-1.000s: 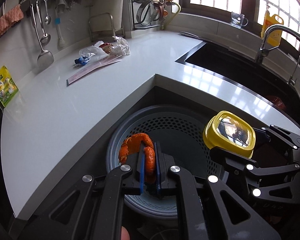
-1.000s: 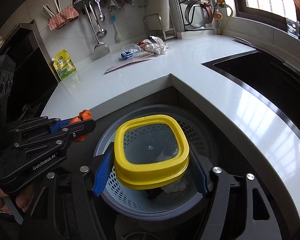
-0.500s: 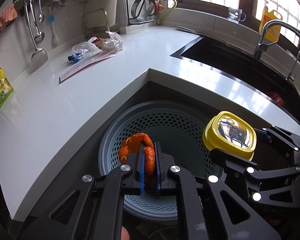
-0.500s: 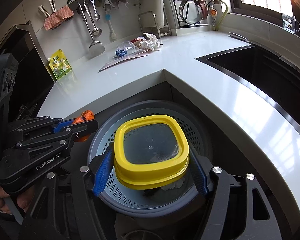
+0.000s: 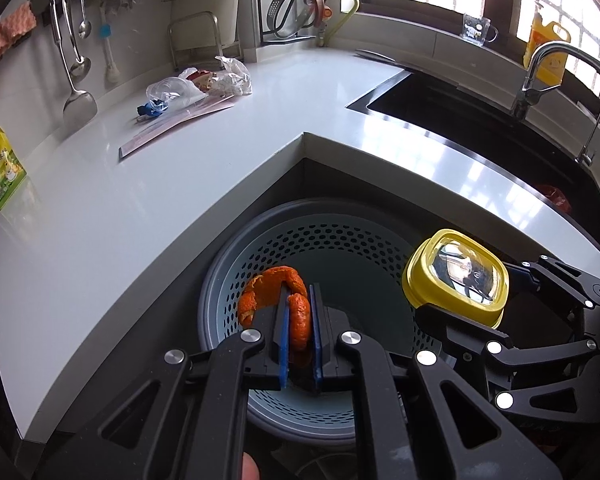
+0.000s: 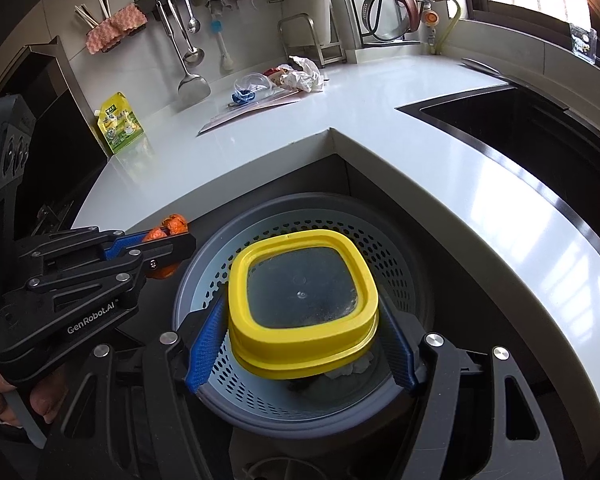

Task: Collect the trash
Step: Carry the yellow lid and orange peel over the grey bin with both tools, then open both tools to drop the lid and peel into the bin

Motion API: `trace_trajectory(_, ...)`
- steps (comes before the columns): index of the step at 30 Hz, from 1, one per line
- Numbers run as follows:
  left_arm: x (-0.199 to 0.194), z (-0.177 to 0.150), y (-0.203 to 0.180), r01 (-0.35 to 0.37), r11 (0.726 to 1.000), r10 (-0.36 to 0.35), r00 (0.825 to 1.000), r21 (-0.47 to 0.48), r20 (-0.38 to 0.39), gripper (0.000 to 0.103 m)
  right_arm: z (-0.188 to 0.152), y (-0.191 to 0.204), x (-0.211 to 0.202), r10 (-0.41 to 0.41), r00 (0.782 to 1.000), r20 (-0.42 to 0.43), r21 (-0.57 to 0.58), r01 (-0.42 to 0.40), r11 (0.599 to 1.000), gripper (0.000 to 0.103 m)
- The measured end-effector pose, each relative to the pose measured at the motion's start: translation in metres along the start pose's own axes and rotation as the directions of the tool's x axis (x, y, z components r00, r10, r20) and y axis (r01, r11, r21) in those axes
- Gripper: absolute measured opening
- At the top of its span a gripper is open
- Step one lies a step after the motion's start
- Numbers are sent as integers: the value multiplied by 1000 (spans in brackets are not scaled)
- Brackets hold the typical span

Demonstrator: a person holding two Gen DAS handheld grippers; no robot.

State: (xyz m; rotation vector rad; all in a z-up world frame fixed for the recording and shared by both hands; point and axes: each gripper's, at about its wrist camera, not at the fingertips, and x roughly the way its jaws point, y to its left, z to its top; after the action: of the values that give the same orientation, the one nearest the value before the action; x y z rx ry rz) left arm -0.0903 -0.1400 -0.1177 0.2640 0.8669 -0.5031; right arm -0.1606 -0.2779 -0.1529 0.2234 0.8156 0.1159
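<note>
Over the last second nothing is releasing: the left gripper (image 5: 300, 316) is still clenching curled orange peel (image 5: 276, 296) and the right gripper (image 6: 300, 344) the yellow-rimmed square lid (image 6: 304, 300), both over the grey perforated bin (image 5: 340, 240) at lower centre.

Countertop (image 5: 100, 216) is seen as glossy white stone-like stuff – smooth. The bin (image 6: 400, 272) looks like matt grey perforated plastic, the yellow container (image 6: 304, 300) shiny plastic, the orange peel (image 5: 296, 312) rough – faucet (image 5: 540, 64) polished metal.
</note>
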Motion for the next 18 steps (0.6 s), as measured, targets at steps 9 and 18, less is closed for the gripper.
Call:
trace_trajectory(9, 4, -1, 1, 2, 1000, -2, 1000, -1, -7, 9, 0, 1, 3, -8, 1000, -8, -2, 8, 1000, 67)
trace_trajectory(18, 7, -1, 3, 10, 1000, -10, 1000, -7, -16, 10, -2, -1, 5, -11, 1000, -11, 2, 11, 1000, 67)
